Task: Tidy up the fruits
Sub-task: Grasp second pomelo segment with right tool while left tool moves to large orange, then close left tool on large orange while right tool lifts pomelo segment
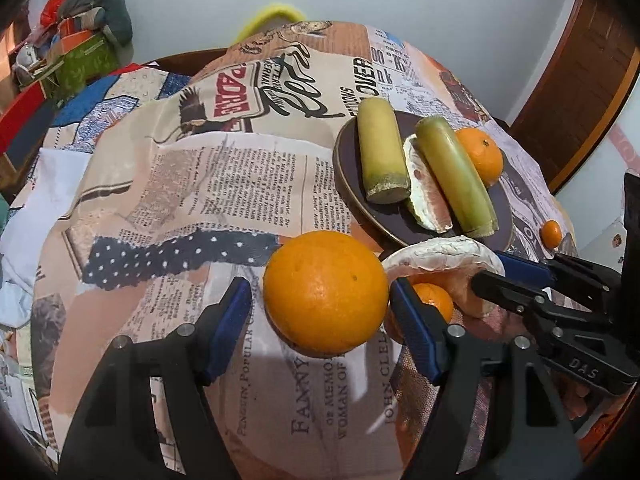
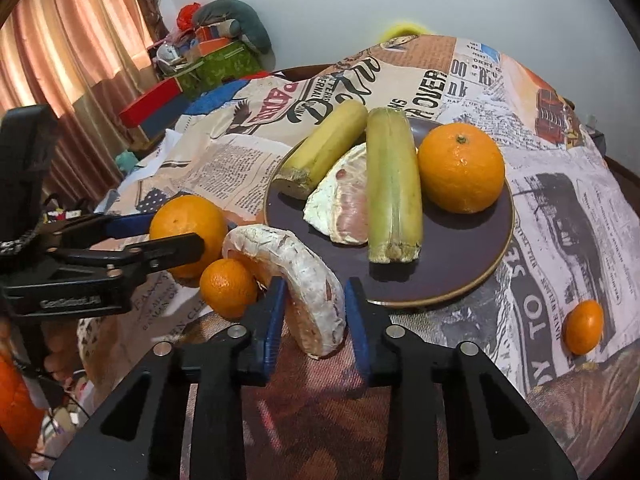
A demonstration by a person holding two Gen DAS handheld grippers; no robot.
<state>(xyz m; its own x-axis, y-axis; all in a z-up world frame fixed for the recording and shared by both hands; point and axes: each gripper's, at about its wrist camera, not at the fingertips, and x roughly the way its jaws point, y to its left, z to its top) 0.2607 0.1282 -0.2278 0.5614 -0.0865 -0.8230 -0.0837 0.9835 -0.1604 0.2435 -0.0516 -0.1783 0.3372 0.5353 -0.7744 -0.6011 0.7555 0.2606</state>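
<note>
While the left claw point(image 1: 320, 320) stood open around the large orange point(image 1: 326, 292) just beside the plate point(image 2: 460, 276), the right claw point(image 2: 314, 316) bracketed the pomelo segment point(image 2: 308, 284) without visibly gripping, so closing and lifting onto that plate seemingly came next.

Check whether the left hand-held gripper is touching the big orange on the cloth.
Apart. In the left wrist view the left hand-held gripper straddles the big orange, with cloth visible between fruit and left finger.

The small mandarin point(image 1: 434, 300) sits half hidden behind the left gripper point(image 1: 320, 320).
</note>
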